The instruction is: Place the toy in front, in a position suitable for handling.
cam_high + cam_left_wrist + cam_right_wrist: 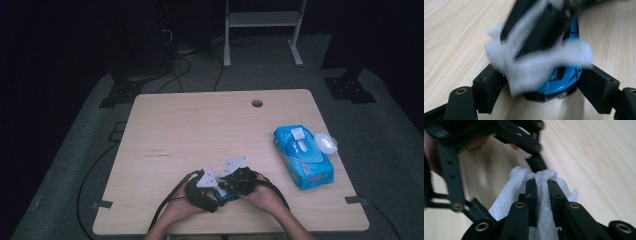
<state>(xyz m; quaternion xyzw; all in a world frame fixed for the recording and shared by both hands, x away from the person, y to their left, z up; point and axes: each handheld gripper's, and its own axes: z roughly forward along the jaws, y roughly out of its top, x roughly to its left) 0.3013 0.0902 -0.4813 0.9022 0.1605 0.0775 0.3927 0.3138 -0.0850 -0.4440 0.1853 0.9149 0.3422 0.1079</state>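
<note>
A small blue toy car (565, 79) sits nose-on between the two black jaws of my left gripper (544, 86), which is shut on its sides just above the table. A white wet wipe (534, 66) is draped over the car's top and left side. My right gripper (541, 186) is shut on that wipe (506, 197), a fold of it pinched between the fingertips (531, 191). In the high view both grippers meet near the table's front edge, the left gripper (205, 192) beside the right gripper (241, 180), with the car (227, 196) blue between them.
A blue pack of wet wipes (302, 156) lies at the right of the wooden table (200, 125), with a white rounded object (327, 143) beside it. A cable hole (257, 103) is near the far edge. Cables trail off the front left.
</note>
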